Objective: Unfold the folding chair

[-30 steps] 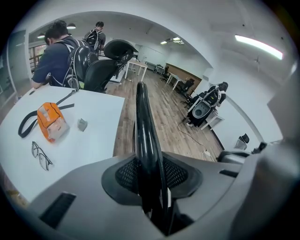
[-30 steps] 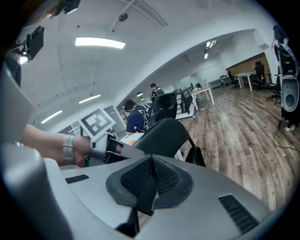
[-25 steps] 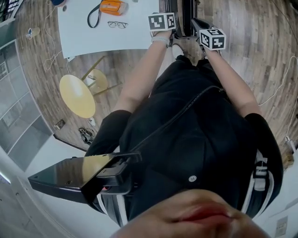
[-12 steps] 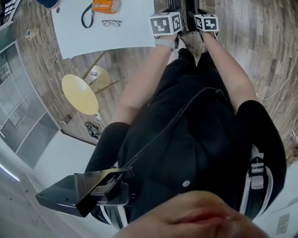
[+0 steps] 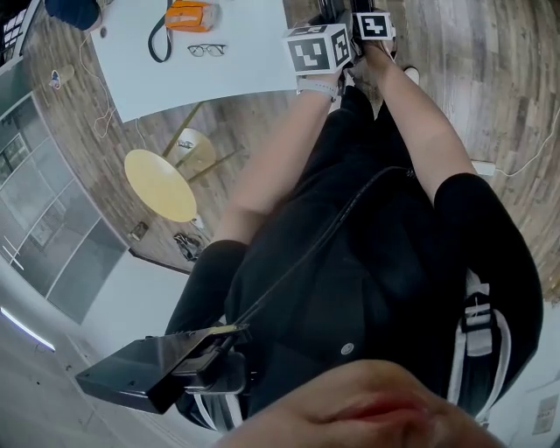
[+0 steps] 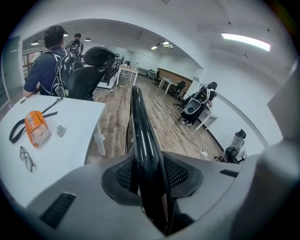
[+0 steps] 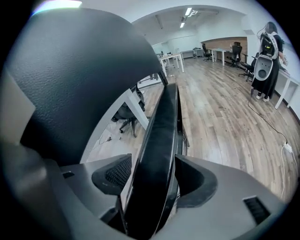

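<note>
The folding chair is a glossy black frame; its edge (image 6: 140, 136) runs up the middle of the left gripper view. My left gripper (image 6: 152, 176) is shut on that edge, both pads against it. In the right gripper view another black bar of the chair (image 7: 161, 140) lies between the jaws of my right gripper (image 7: 152, 180), which are opening and stand loosely round it. A dark grained panel (image 7: 70, 70) fills the upper left there. In the head view both grippers, left (image 5: 319, 48) and right (image 5: 374, 24), sit side by side at arm's length; their jaws are hidden.
A white table (image 5: 245, 52) to the left holds an orange pouch (image 5: 188, 15) and glasses (image 5: 208, 50). A round yellow stool (image 5: 160, 184) stands on the wood floor. A person with a backpack (image 6: 49, 70) and an office chair (image 6: 91, 70) are beyond the table.
In the head view my right gripper has travelled away from me toward the top edge, ending level with the left one. The left gripper has shifted slightly.
</note>
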`<state>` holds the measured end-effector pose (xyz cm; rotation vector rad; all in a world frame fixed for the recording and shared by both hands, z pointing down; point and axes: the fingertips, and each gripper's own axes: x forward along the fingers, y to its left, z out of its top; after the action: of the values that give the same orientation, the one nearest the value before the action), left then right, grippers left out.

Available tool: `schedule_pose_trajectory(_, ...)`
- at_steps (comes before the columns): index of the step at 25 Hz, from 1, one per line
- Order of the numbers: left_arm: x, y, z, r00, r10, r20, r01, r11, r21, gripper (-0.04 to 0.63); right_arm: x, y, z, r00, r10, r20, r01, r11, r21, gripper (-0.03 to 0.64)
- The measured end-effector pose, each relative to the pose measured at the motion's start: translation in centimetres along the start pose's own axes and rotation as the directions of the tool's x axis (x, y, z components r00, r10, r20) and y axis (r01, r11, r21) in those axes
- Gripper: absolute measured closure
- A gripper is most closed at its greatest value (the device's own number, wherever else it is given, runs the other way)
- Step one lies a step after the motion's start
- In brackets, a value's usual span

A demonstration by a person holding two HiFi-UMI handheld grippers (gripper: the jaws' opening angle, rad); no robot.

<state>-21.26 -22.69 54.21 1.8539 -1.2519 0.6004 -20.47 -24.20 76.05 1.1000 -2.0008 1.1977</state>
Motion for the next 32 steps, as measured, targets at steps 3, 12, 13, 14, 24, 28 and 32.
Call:
schedule_pose_trajectory(3,-0.1,0.3,-0.1,1.0,0.0,-0.004,0.0,1.0,-0.002,0.486,1.0,-0.3,-0.3,1.0,-0.019,-0.015,0.02,1.0,0.006,0.348)
schedule_pose_trajectory(12,-0.7,1.7,-0.1,0.999,-0.049,-0.005,0.049,0.999,0.021,0.476,1.8,0.6,-0.1,0.999,-0.031,-0.009,0.031,1.0,-0.005,0.416)
schedule_pose_trajectory(13,-0.7,1.8,-0.2,0.998,-0.058,-0.007,0.058,0.998,0.027,0.473,1.7,0.4,-0.1,0.999,-0.037,-0.016,0.037,0.999,-0.009,0.416)
schedule_pose_trajectory(14,-0.7,1.9,-0.3,0.998,-0.064,-0.009,0.064,0.997,0.033,0.471,1.7,0.3,-0.2,0.999,-0.038,-0.024,0.038,0.999,-0.011,0.416)
schedule_pose_trajectory(24,-0.8,2.7,-0.5,0.995,-0.102,-0.017,0.103,0.994,0.045,0.469,0.1,-4.0,0.1,0.993,-0.119,-0.005,0.118,0.992,-0.035,0.42)
schedule_pose_trajectory(28,-0.6,2.2,-0.5,0.995,-0.102,-0.01,0.102,0.994,0.031,0.469,-0.6,-5.2,0.1,0.995,-0.098,-0.001,0.098,0.995,-0.021,0.42)
schedule_pose_trajectory(32,-0.3,1.4,-0.3,0.995,-0.104,0.006,0.104,0.994,0.016,0.468,-1.3,-6.3,0.1,0.998,-0.058,0.009,0.058,0.998,-0.012,0.42)
